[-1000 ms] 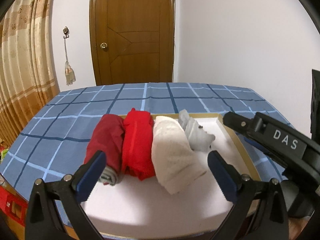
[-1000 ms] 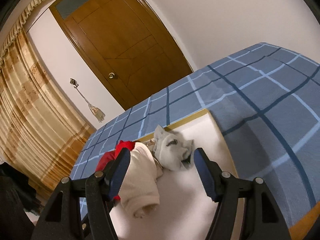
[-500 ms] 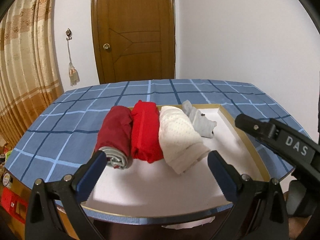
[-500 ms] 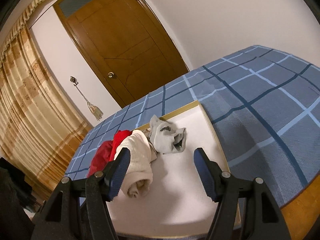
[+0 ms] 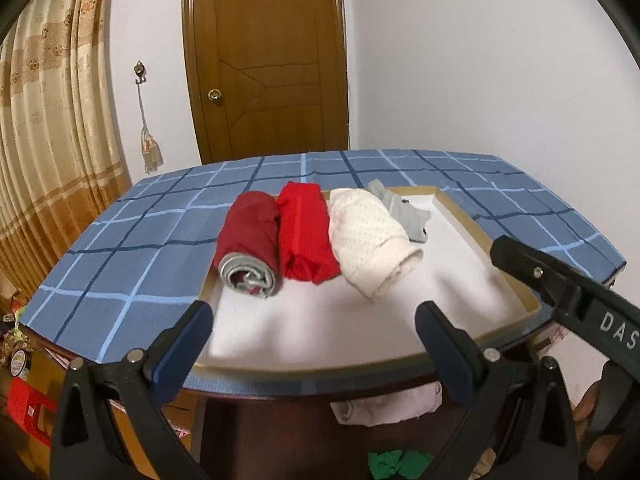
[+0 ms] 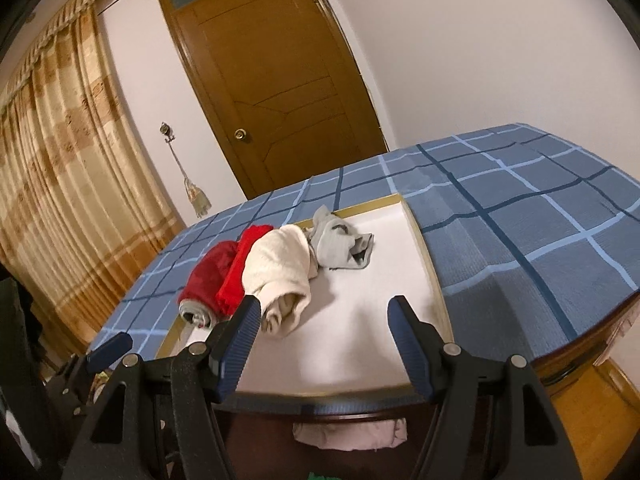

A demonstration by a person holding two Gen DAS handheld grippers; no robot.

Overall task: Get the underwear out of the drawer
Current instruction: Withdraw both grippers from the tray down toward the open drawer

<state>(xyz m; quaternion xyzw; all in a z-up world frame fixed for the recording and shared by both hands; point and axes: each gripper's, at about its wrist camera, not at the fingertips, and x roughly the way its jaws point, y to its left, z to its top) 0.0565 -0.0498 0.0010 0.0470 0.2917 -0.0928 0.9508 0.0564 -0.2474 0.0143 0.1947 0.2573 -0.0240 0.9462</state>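
Observation:
Several rolled pieces of underwear lie side by side on a white tray (image 5: 460, 224) with a gold rim: dark red (image 5: 250, 228), bright red (image 5: 304, 232), cream (image 5: 368, 236) and a crumpled grey one (image 5: 404, 210). The tray rests on a table under a blue checked cloth (image 5: 160, 232). My left gripper (image 5: 312, 320) hovers open and empty before the tray's front edge. My right gripper (image 6: 325, 312) is open and empty too, in front of the cream roll (image 6: 280, 268). A pale pink cloth (image 5: 384, 404) (image 6: 348, 434) sticks out under the table's front edge.
A brown door (image 5: 264, 60) and a white wall stand behind the table, a beige curtain (image 5: 48, 152) to the left. My right gripper's black body (image 5: 560, 292) crosses the left wrist view at right. Something green (image 5: 396, 464) lies below the table.
Both grippers have drawn back from the tray, so the rolls look smaller and the table's front edge, the pink cloth and the dark space under it have come into view. Jaws unchanged.

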